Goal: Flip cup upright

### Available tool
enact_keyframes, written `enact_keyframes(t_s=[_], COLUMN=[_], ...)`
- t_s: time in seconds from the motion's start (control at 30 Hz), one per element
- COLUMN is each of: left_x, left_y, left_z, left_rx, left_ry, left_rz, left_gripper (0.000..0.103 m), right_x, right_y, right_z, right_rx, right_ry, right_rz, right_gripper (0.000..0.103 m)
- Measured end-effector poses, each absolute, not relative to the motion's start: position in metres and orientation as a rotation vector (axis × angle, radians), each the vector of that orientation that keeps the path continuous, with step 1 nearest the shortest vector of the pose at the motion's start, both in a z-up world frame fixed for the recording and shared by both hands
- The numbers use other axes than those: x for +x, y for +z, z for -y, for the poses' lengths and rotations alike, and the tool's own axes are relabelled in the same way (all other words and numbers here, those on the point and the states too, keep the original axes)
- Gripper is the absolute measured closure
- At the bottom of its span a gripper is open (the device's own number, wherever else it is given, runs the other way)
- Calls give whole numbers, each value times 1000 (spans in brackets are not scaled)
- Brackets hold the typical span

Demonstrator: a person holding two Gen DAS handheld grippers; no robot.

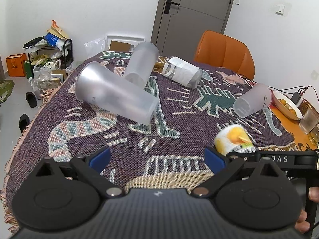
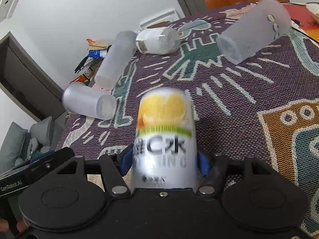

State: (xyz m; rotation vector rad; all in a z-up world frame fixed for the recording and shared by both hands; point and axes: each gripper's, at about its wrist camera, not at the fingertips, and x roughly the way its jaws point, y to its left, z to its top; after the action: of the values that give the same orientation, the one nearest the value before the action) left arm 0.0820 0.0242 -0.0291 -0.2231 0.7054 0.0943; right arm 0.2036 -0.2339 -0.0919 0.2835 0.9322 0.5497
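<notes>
Between right tongs, seemingly upside-down cup

We see the printed cup — white, lemon picture, blurred lettering — gripped between our right claw's blue pads.

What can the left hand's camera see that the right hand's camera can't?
Only the left wrist view shows the grey door, the black slippers on the floor and the bowl of yellow fruit. Its own left gripper is open and holds nothing.

Only the right wrist view shows the right gripper shut on the lemon-print cup, close up, and grey cushions.

Both show the frosted cups lying on the patterned cloth, and the orange chair.
</notes>
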Motion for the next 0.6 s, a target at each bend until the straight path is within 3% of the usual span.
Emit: enact_keyframes(t_s=[0.07, 0.6], left_x=[84, 130], left_y=[-29, -30], left_z=[-22, 22], left_rx=[-219, -254], left_ry=[89, -84], left_rz=[-708, -759], left_gripper=[4, 6], right_x=[202, 196], right_y=[-89, -71], right_z=[237, 318], right_rx=[296, 300], right_ry=[559, 483], right_rz=[-916, -743], right_gripper=[26, 25])
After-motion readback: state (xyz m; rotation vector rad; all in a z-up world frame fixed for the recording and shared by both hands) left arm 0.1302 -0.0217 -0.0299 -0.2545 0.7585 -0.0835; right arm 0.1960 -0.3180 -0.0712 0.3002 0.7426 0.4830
